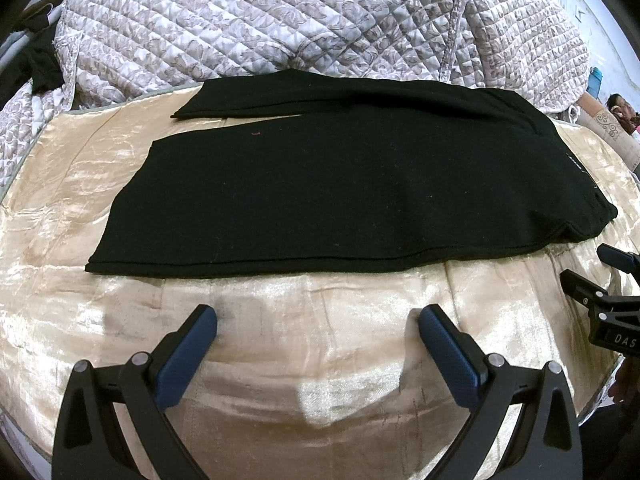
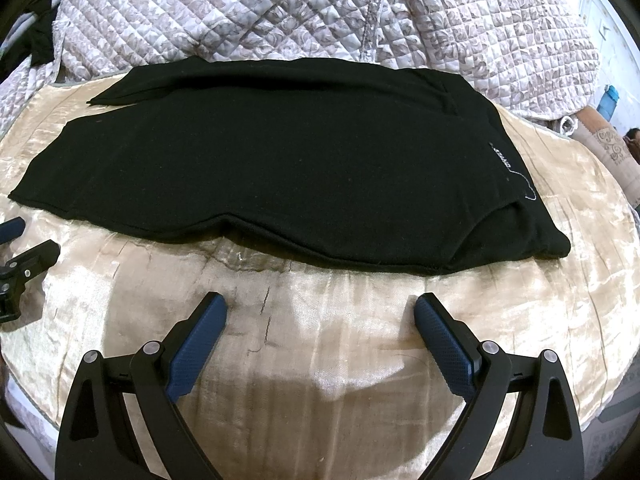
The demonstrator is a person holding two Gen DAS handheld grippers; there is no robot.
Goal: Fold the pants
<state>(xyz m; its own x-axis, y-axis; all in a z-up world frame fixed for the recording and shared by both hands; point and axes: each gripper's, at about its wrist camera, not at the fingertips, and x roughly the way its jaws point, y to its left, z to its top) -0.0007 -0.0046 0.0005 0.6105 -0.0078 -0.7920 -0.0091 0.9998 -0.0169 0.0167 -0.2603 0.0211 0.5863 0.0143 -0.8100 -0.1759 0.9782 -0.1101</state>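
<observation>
Black pants lie flat on the gold bedspread, legs left, waist right. Left gripper and right gripper both near, fingers spread, holding nothing.

The left tongs stand wide apart over a shiny beige sheet on the bed, gripping nothing, blue pads facing each other. Just ahead of them black pants lie flat across the sheet, legs running off to the left, waist to the right. The far leg is parted from the near one by a thin wedge of sheet. Beyond the pants a quilt is heaped up. To the right, the right tongs poke in near the waist, their spread unclear.
</observation>
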